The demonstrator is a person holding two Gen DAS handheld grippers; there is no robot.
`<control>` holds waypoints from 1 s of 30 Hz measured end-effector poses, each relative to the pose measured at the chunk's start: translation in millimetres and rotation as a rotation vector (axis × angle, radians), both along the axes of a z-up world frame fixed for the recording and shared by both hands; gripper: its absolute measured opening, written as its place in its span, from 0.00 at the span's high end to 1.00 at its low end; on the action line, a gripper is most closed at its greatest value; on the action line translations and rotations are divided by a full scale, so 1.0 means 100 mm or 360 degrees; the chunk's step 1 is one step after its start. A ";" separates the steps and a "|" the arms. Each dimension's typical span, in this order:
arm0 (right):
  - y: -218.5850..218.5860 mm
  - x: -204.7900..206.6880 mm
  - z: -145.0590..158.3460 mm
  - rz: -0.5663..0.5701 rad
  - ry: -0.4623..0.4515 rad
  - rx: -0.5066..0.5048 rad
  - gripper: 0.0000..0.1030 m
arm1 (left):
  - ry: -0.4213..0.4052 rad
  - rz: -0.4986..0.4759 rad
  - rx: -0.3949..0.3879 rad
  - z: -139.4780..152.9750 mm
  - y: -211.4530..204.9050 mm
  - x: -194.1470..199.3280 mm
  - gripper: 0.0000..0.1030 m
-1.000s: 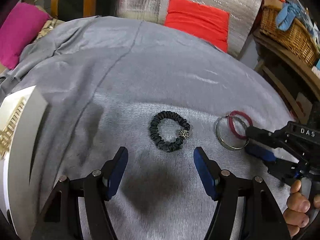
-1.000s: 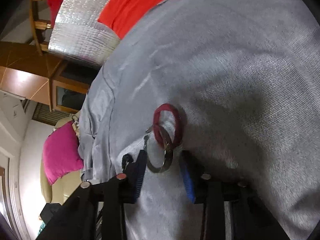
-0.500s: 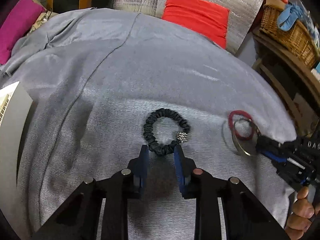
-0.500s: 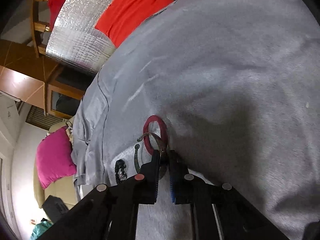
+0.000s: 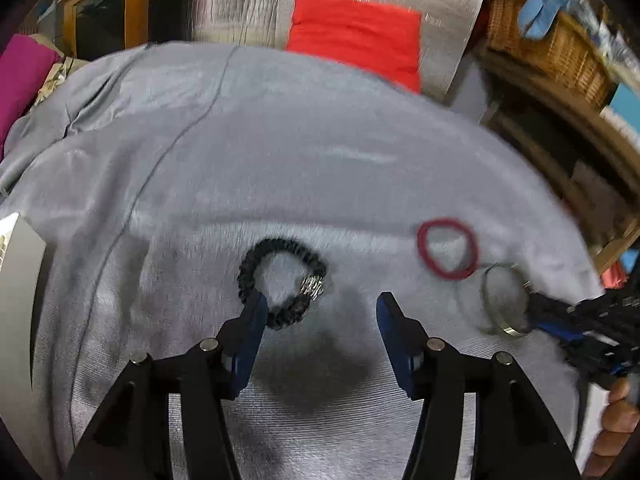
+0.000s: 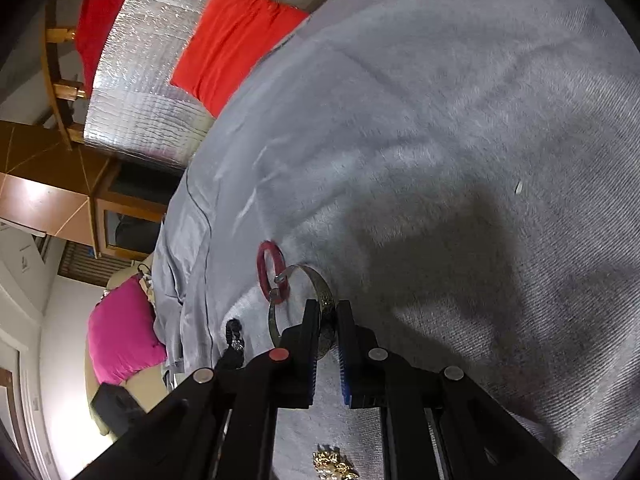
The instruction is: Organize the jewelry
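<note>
A black scrunchie bracelet with a silver bead (image 5: 282, 282) lies on the grey cloth (image 5: 320, 160). My left gripper (image 5: 320, 312) is open; its left finger overlaps the bracelet's lower left edge. A red ring bangle (image 5: 447, 249) lies to the right. My right gripper (image 6: 329, 320) is shut on a silver open bangle (image 6: 300, 300), lifted beside the red bangle (image 6: 269, 270). The silver bangle also shows in the left wrist view (image 5: 502, 300).
A white jewelry box (image 5: 18, 276) stands at the left edge. A gold ornament (image 6: 332, 466) lies on the cloth near my right gripper. A wicker basket (image 5: 548, 52), red cushion (image 5: 356, 46) and pink cushion (image 5: 20, 72) surround the cloth.
My left gripper shut near the black bracelet, then opened again. My right gripper closed on the silver bangle and pulled it off the red one.
</note>
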State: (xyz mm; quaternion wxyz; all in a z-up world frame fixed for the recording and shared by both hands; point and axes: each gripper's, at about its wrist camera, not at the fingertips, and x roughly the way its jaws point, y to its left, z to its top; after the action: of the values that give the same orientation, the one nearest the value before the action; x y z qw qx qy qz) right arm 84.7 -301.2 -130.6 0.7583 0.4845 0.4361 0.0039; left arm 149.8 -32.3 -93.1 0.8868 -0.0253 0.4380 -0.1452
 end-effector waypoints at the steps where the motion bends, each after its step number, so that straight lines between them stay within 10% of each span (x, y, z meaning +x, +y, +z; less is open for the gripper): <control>1: 0.00 0.00 0.00 0.0005 0.0001 -0.0006 0.91 | 0.0005 0.0002 -0.0007 -0.03 0.01 0.01 0.44; 3: 0.01 0.01 0.02 0.0009 -0.0002 -0.0015 0.91 | -0.0005 -0.0006 0.0005 -0.02 0.01 0.03 0.45; 9: 0.00 0.01 0.04 0.0018 -0.0008 -0.0017 0.91 | 0.0010 0.0025 0.0051 -0.01 0.10 0.01 0.91; 30: 0.42 -0.24 0.38 0.0172 -0.0152 -0.0098 0.91 | -0.0208 0.0030 0.0245 0.45 0.24 -1.06 0.97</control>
State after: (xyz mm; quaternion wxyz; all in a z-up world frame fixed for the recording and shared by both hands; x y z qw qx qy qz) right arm 60.5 -258.8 -92.4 0.7916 0.4358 0.4249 0.0546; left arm 43.7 -8.5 -48.6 0.9141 0.0485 0.3890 -0.1042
